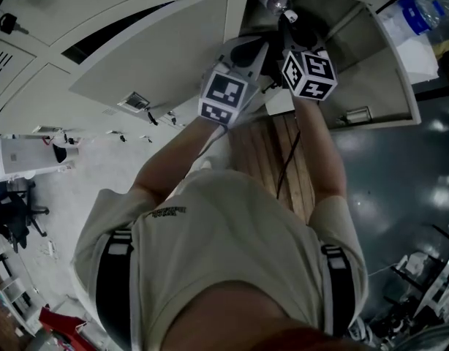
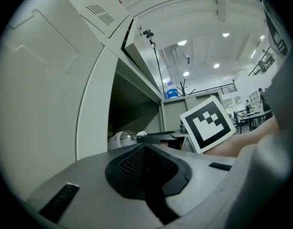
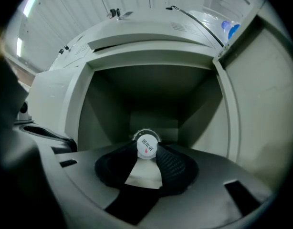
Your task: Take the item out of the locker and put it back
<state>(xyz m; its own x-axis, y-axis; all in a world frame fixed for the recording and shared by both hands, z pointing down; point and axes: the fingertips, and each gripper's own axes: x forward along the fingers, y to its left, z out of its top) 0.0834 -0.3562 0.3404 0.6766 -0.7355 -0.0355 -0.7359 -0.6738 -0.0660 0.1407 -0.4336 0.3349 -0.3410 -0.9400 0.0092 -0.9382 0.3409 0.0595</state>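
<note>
A small clear bottle (image 3: 147, 146) with a white cap, red mark on it, lies lengthwise between the black pads of my right gripper (image 3: 147, 151), which is shut on it. The bottle (image 1: 276, 2) is at the mouth of the open locker compartment (image 3: 151, 94), cap end toward the gripper. In the left gripper view the bottle (image 2: 120, 138) shows just inside the opening, beside the right gripper's marker cube (image 2: 207, 123). My left gripper (image 2: 146, 149) is shut with nothing in it and hovers beside the right one (image 1: 287, 20), left of the compartment (image 1: 312, 13).
The compartment's door (image 1: 389, 86) stands open on the right, with a latch (image 1: 356, 114). A neighbouring locker door (image 1: 151, 64) is to the left. A blue-capped water jug (image 3: 231, 27) sits on top of the lockers. A wooden bench (image 1: 272, 159) is below my arms.
</note>
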